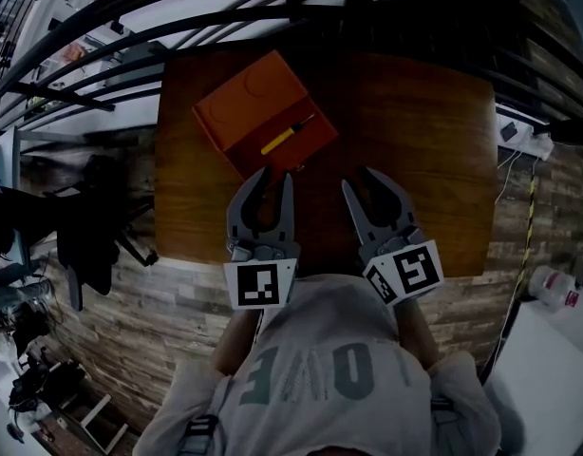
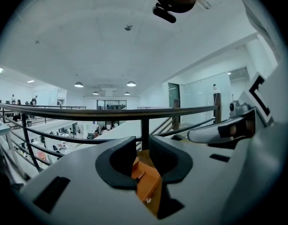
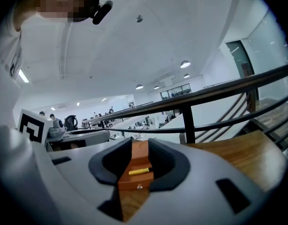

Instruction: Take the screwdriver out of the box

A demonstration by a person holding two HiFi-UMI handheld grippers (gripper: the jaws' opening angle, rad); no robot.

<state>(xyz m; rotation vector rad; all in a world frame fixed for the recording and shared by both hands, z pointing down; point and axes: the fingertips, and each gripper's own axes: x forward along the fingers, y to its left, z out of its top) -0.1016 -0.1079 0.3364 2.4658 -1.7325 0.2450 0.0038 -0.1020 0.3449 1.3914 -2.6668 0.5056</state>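
The left tongs (image 1: 275, 177) are clenched on nothing. The right tongs (image 1: 360, 180) stand slightly parted, also empty. Both hover side by side over the near edge of the surface (image 1: 424, 150). Just beyond them, toward the far left corner, the open orange box (image 1: 249, 103) holds the yellow-handled screwdriver (image 1: 284, 138).
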